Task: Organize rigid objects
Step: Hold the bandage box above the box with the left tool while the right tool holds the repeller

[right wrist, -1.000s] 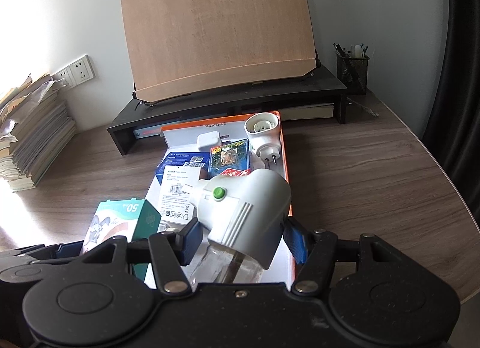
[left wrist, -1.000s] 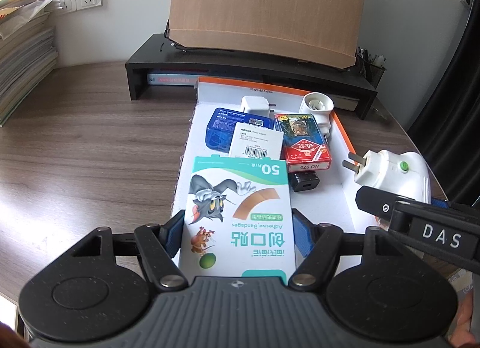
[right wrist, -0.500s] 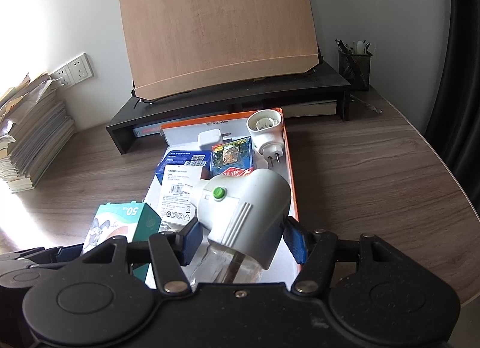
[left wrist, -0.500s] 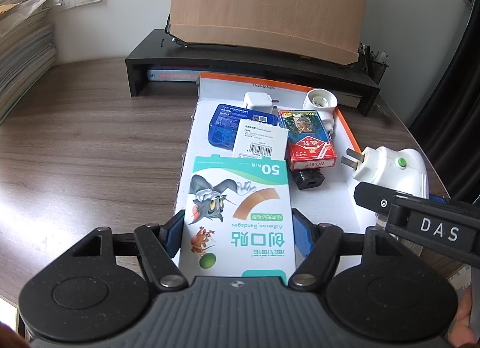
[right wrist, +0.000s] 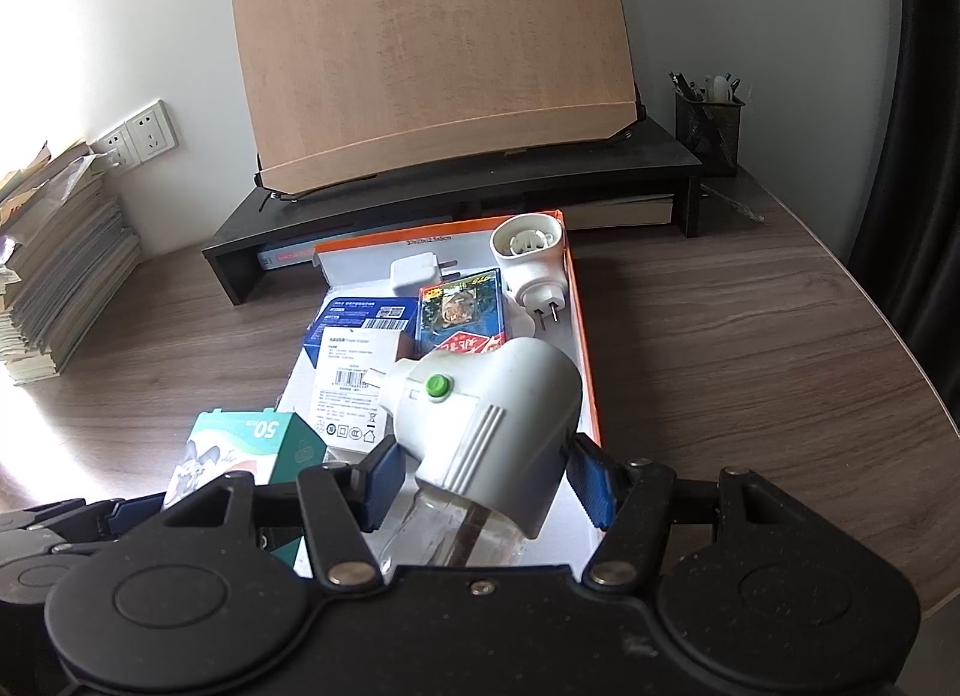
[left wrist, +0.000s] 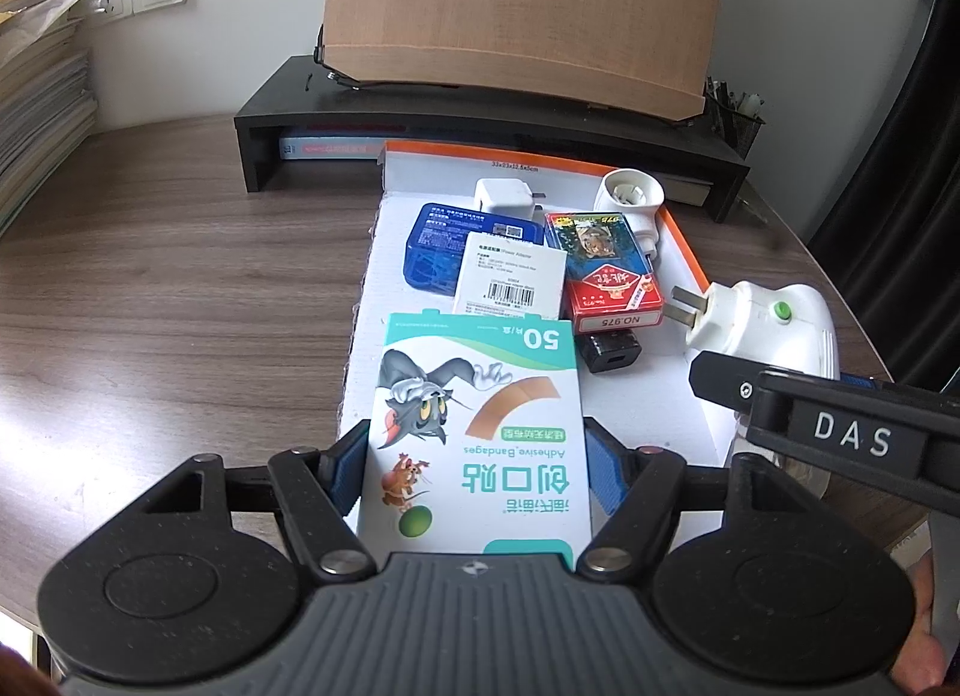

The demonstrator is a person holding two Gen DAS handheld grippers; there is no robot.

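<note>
step: 2 items carried over tray (left wrist: 690, 252) | left fingers (left wrist: 351, 456) pinching bandage box (left wrist: 480, 432) | right fingers (right wrist: 384, 471) pinching white plug-in (right wrist: 492, 414) | next: free tray spots needed, then release

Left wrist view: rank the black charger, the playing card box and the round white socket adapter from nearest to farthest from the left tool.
1. Black charger, just beyond the left tool, slightly right.
2. Playing card box, mid tray, behind the charger.
3. Round white socket adapter, far right corner of the tray.
</note>
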